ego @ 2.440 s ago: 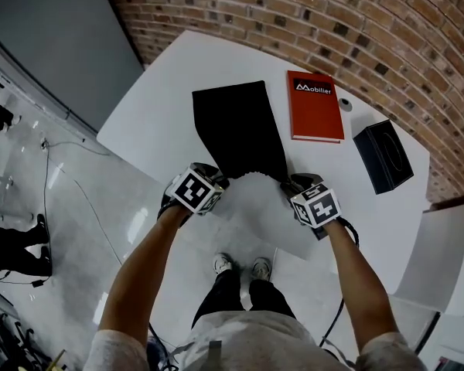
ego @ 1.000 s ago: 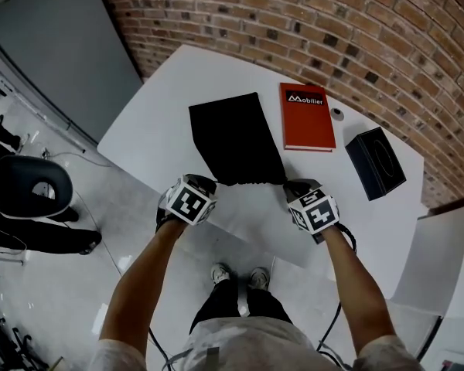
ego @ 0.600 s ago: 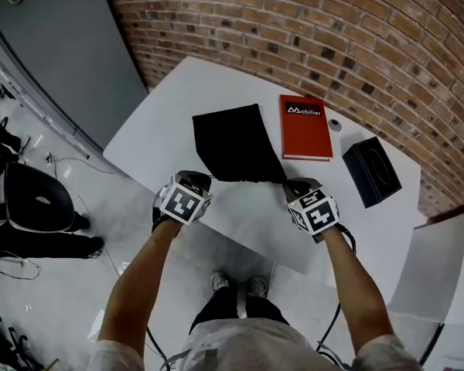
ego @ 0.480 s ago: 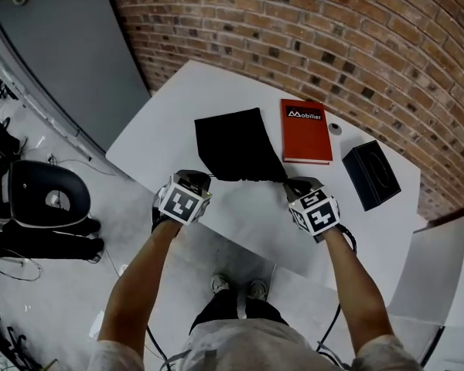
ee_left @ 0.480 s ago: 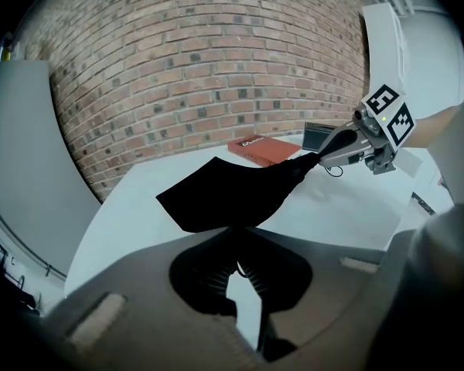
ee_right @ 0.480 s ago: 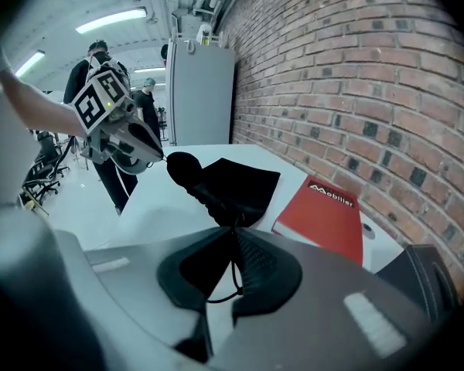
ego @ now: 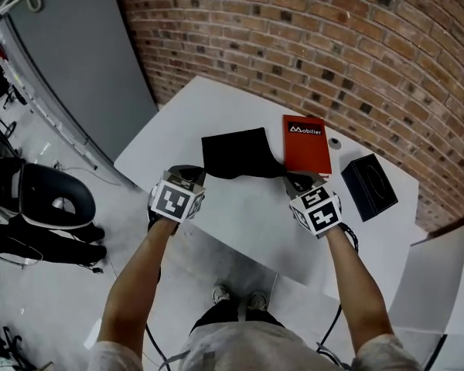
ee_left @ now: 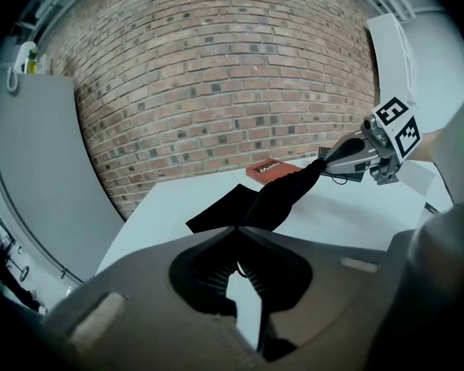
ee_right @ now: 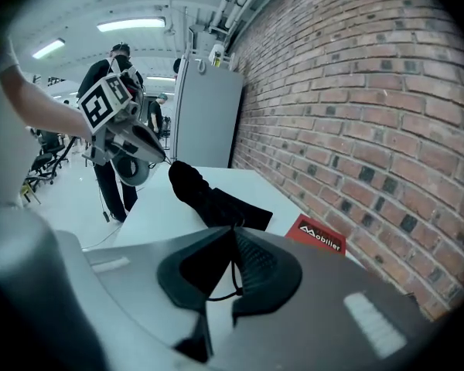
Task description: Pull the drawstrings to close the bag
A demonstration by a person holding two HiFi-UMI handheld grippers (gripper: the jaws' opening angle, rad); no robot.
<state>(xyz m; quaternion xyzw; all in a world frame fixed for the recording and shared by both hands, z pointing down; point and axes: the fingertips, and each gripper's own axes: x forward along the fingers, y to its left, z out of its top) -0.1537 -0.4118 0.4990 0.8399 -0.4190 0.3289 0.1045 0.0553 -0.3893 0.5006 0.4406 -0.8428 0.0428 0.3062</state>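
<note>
Left gripper (ee_left: 233, 232): fingers (ee_left: 205, 273) pressed together, pinching thin left drawstring (ee_left: 239, 269) that runs down between the pads. Right gripper (ee_right: 233, 232): fingers (ee_right: 255, 265) also pressed together, pinching right drawstring (ee_right: 234, 275), with a small loop of cord hanging below the pads. The black bag (ego: 236, 151) is strung between the two grippers. Its near mouth edge is gathered into a tight bunch and raised off the desk (ego: 240, 215), while its far end lies flat on the desk top. In the head view, left gripper is at the bag's 8 o'clock corner and right gripper at its 4 o'clock corner, both over the desk's near half. Red book (ego: 307, 144) with white print lies just beside the bag at its 3 o'clock. A small round object (ego: 336, 143), too small to tell what, sits at the book's 3 o'clock. Black box (ego: 369, 186) is at the book's 4 o'clock, apart from it. Brick wall (ego: 332, 45) runs behind the desk at 12 to 2 o'clock. Grey panel (ego: 85, 68) stands at 10 o'clock.
</note>
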